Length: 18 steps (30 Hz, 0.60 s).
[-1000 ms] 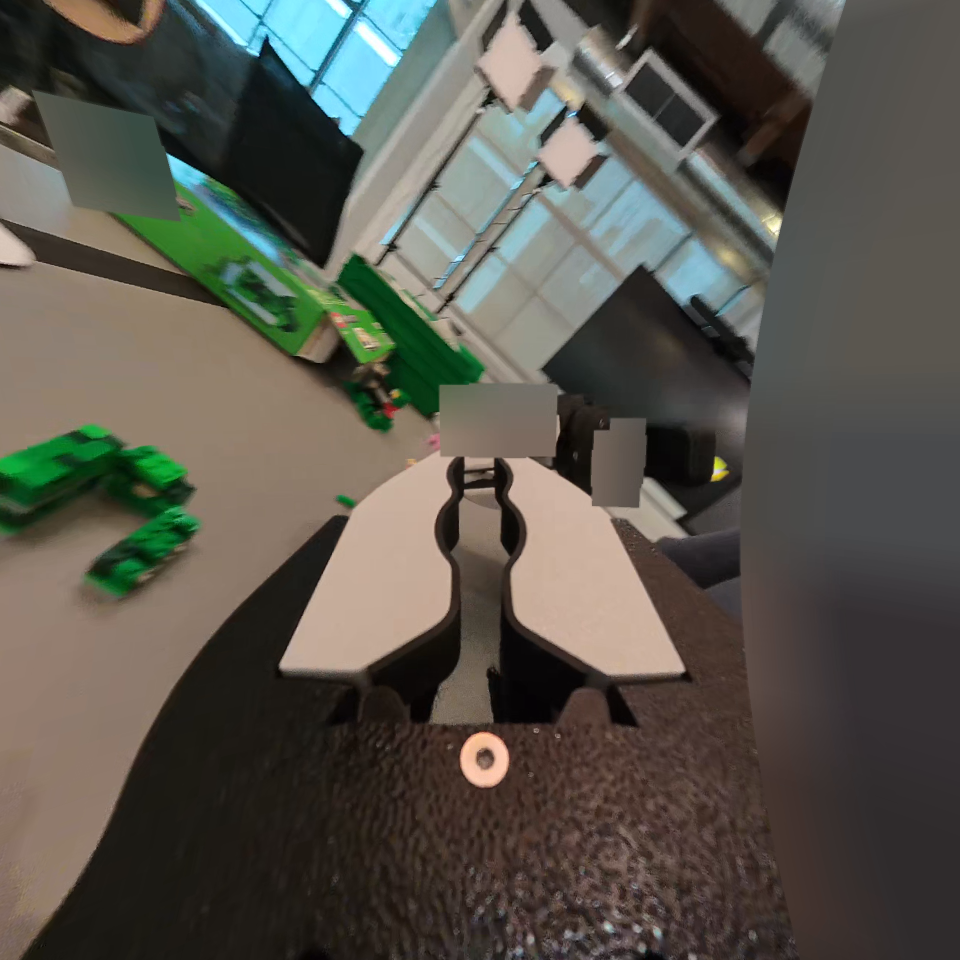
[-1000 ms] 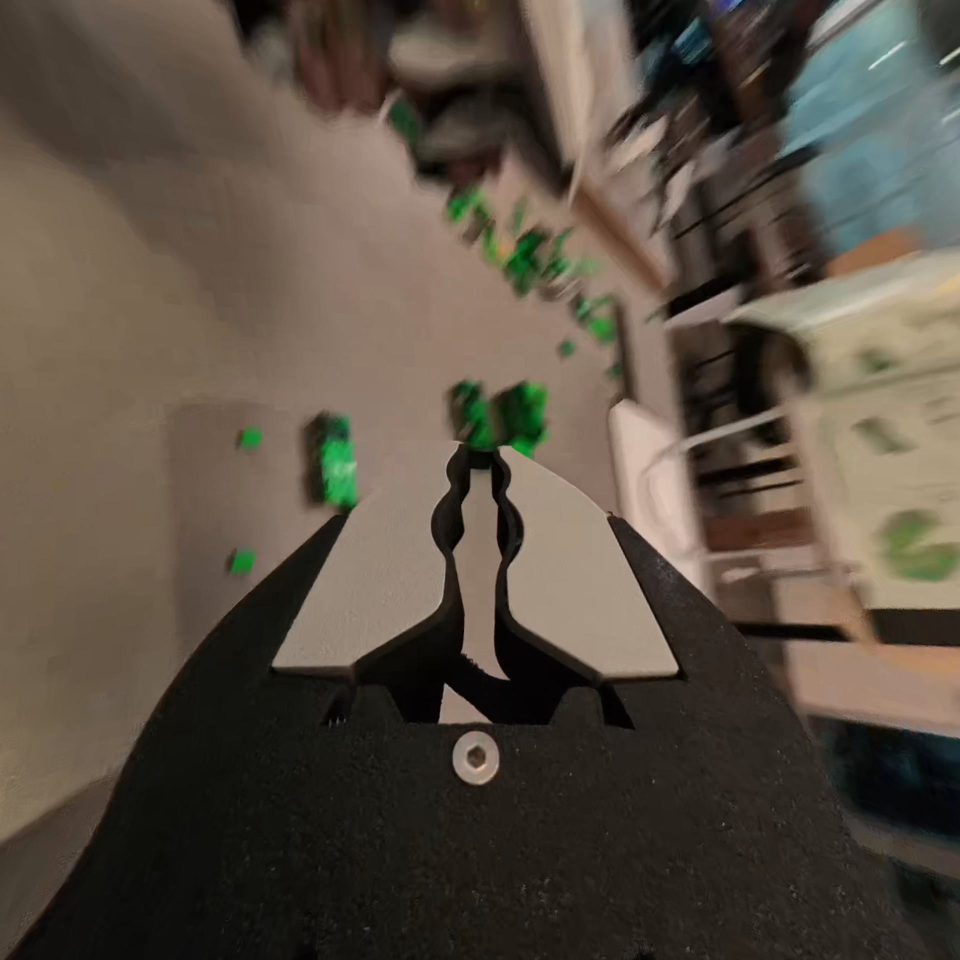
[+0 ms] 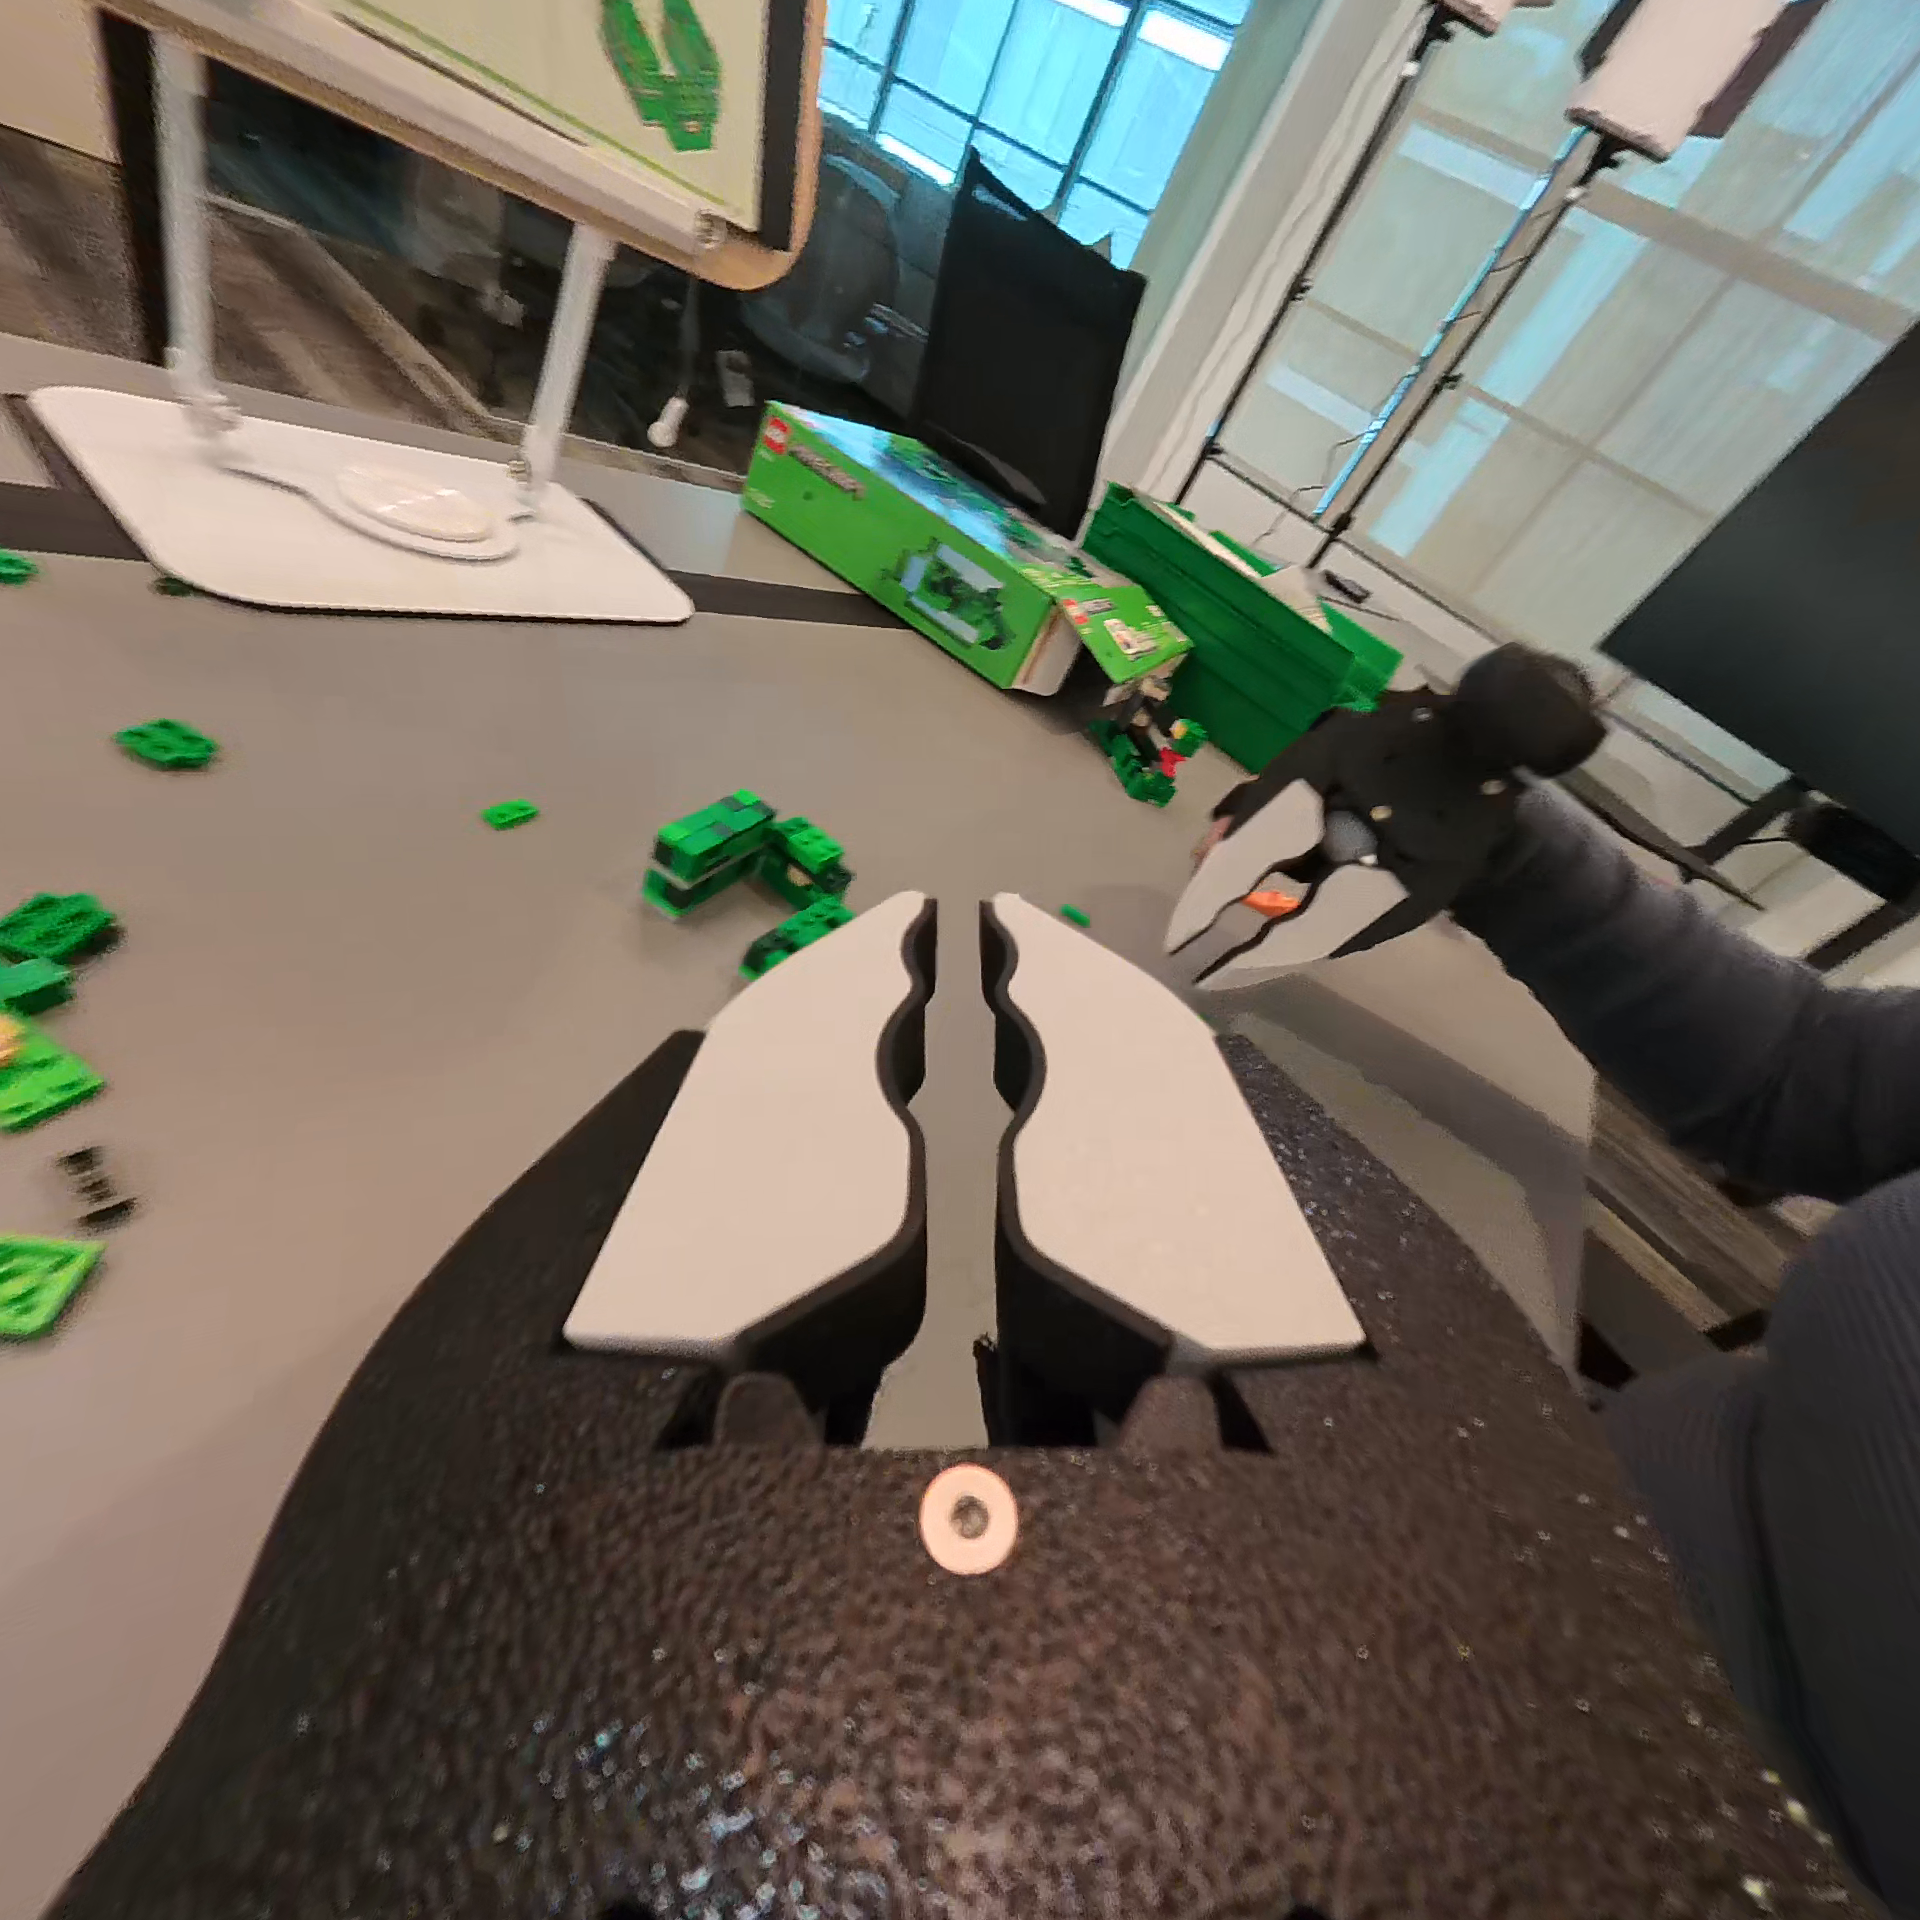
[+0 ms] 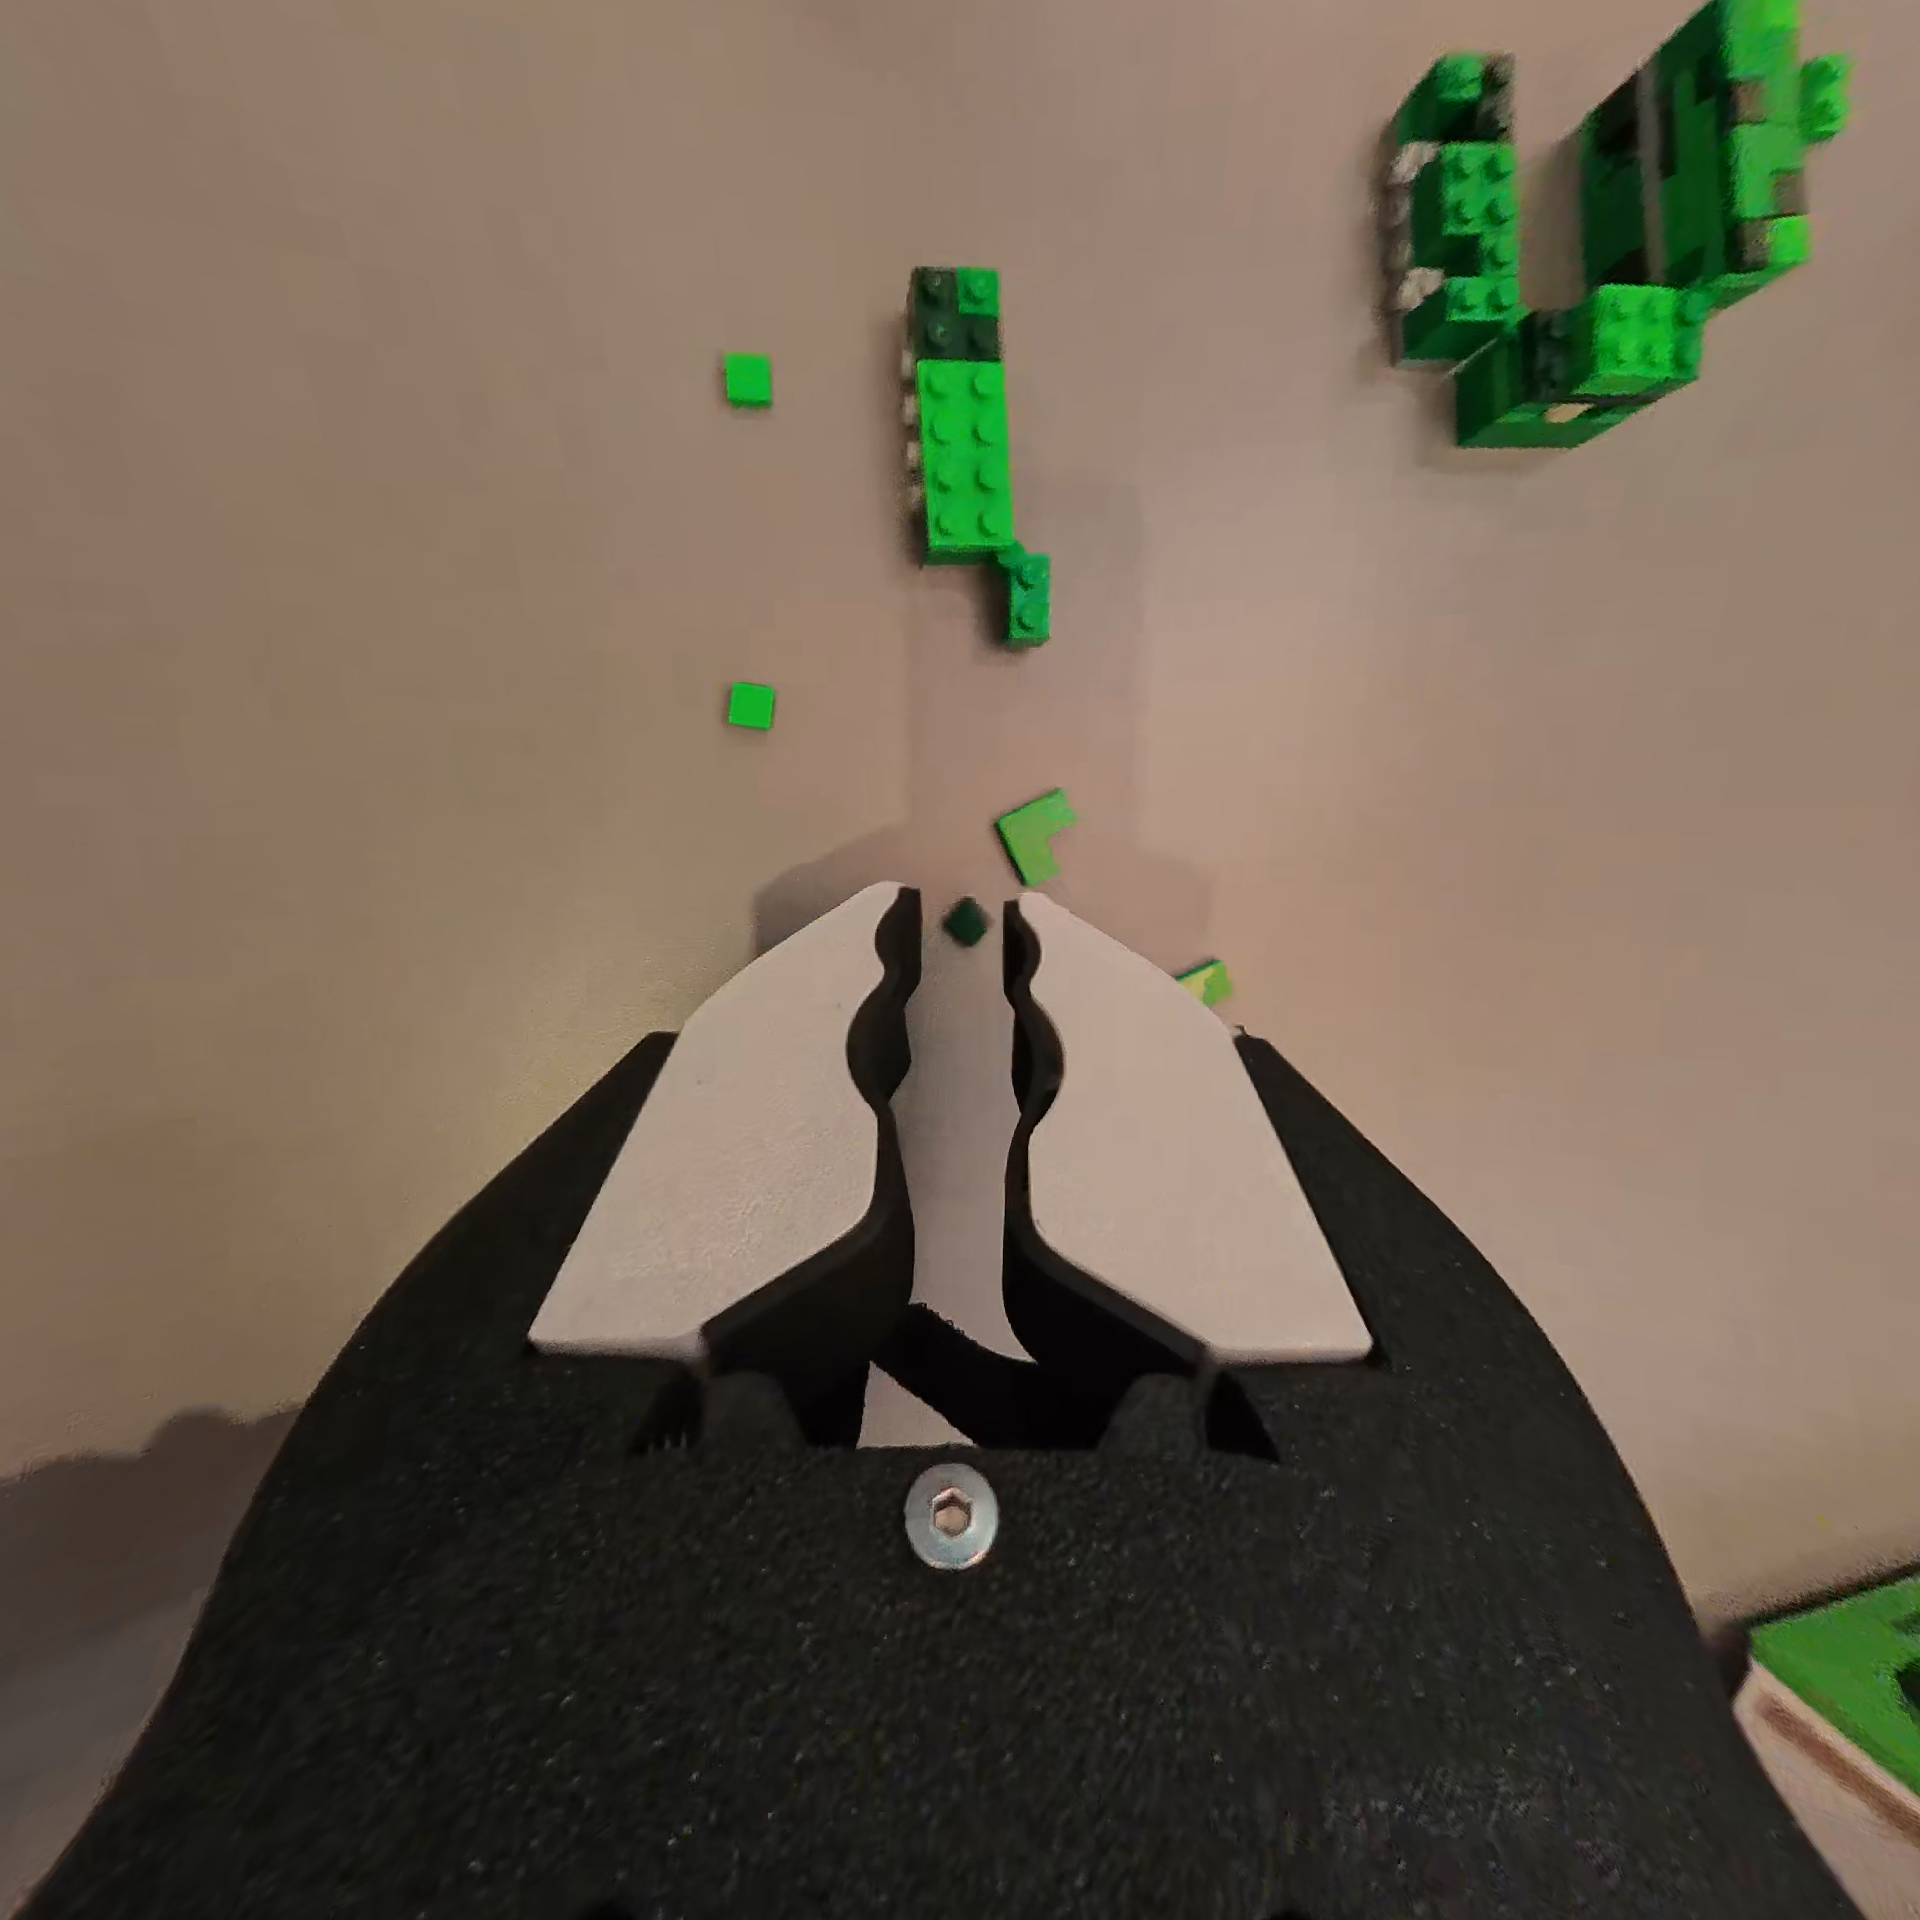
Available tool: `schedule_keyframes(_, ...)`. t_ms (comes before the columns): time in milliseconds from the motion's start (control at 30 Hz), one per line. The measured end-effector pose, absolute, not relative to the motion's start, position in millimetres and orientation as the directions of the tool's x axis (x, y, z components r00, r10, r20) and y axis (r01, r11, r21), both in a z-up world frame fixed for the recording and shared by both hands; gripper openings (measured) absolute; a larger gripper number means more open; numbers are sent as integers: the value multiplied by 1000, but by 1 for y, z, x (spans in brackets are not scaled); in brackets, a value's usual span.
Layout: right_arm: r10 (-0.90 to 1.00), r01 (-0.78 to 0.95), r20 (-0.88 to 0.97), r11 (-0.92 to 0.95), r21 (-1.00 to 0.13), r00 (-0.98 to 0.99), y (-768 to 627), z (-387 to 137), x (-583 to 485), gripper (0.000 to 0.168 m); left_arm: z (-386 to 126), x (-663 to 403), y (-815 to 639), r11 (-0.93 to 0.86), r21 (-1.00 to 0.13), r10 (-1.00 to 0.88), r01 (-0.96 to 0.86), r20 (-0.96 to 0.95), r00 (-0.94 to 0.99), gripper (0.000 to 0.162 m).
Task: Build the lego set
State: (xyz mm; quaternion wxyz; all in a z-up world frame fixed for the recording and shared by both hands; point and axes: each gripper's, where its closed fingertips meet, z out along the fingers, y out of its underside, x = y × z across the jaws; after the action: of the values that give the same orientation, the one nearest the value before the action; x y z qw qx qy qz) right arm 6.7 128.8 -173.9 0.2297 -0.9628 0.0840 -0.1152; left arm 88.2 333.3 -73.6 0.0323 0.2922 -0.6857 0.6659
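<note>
1 small dark tile (image 4: 965, 922) lies on the table (image 4: 416, 623) just ahead of the right gripper (image 4: 961, 914), in line with its gap; the jaws stand slightly spread, empty. The left gripper (image 3: 958, 914), also spread and empty, is farther.

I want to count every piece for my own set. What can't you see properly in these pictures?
- Green plates at the left edge of the left wrist view: cut off and blurred, so no count.
- Green piece in the right wrist view: half hidden behind the right gripper.
- Small dark green piece between its fingertips: too small to tell its shape.
- Boxed green thing, bottom right corner: cut off by the edge.
</note>
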Motion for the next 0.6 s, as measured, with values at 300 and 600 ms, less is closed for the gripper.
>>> schedule_keyframes(300,-786,96,404,-409,-908,469,109,-95,77,14,-108,120,403,41,-922,-698,-384,248,-672,9)
schedule_keyframes(600,-834,204,492,-451,-869,249,94,-98,81,15,-127,139,443,120,-918,-817,-379,126,-563,18)
